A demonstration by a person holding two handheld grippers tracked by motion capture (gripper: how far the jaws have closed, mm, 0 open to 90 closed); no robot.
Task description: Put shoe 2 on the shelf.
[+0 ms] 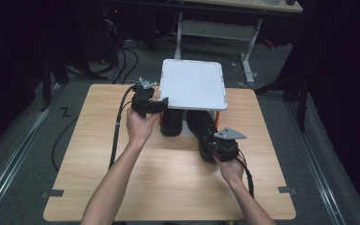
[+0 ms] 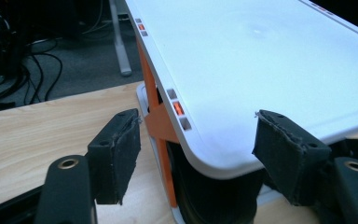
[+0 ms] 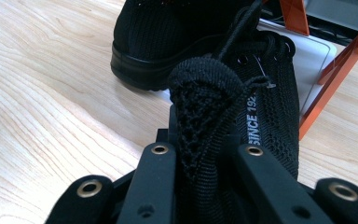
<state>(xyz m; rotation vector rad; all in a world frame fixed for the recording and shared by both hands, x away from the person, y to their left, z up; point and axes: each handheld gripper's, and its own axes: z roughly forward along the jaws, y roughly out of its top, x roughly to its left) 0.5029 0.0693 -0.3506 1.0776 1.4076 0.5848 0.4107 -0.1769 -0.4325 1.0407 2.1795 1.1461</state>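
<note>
While white shelf [image 1: 193,84] overhangs both shoes, right gripper [image 1: 219,146] pinches one shoe [image 3: 261,107].

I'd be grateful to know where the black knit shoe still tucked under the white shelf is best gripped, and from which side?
Grip the black knit shoe by its heel collar, coming from the table's near side: that end protrudes from under the white shelf, whose orange legs block the sides.

Overhead light brightens the table [image 1: 168,187]; surroundings fall dark, close views slightly soft.
</note>
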